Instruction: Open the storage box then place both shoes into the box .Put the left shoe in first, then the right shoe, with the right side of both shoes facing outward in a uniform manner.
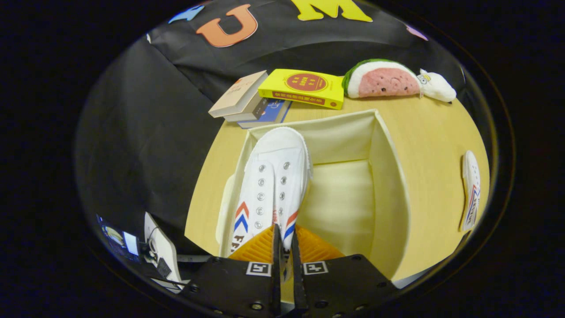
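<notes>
The hand-held gripper (285, 247) is clenched on the rear of a white shoe (271, 185), holding it over the left side of the open box (388, 176) on the counter (428, 128); the other shoe (471, 190) lies well right of the box

Tongs (285, 247) with square coded tags, screws

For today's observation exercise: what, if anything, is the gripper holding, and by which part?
The gripper is shut on the white shoe, pinching its upper at the heel-end opening, with the shoe hanging toe-first along the left wall of the open storage box.
</notes>
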`<action>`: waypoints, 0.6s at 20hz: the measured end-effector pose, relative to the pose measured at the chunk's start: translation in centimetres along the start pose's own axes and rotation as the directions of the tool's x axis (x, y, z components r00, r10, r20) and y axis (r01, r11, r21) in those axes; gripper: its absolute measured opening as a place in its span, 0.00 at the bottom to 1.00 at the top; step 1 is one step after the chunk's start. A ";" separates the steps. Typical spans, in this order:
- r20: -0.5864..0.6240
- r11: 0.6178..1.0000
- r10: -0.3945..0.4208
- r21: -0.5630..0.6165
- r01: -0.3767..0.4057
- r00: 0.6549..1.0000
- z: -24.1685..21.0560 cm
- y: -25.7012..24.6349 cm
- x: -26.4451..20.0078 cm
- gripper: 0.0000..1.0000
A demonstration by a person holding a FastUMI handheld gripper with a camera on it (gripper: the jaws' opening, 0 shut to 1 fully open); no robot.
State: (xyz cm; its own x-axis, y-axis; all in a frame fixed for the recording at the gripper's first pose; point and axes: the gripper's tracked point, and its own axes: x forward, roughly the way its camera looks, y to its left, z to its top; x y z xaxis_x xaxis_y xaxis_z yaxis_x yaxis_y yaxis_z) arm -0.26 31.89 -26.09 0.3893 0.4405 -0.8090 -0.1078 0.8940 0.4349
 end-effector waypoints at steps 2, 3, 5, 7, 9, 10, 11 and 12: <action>0.000 1.000 0.003 -0.001 -0.003 1.000 0.0 -0.4 -0.1 0.32; 0.010 1.000 0.001 -0.007 -0.001 1.000 0.2 -0.6 -0.2 0.47; 0.051 1.000 0.012 -0.029 -0.010 0.999 1.1 -0.7 -1.0 0.78; 0.135 0.997 0.047 -0.064 -0.039 0.990 2.3 -0.3 -2.9 0.81; 0.262 0.991 0.074 -0.127 -0.042 0.962 4.4 -0.4 -6.0 0.84; 0.319 0.987 0.077 -0.161 -0.026 0.945 5.3 -0.6 -7.6 0.84; 0.373 0.978 0.081 -0.207 -0.002 0.924 6.1 -1.1 -9.5 0.84; 0.407 0.970 0.077 -0.243 0.026 0.910 6.3 -1.5 -11.0 0.84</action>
State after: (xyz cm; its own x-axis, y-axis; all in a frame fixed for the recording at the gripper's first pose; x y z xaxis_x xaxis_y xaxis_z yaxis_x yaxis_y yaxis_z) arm 1.43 25.20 -15.34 0.7184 0.4367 -0.5415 -0.3169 0.8984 0.3040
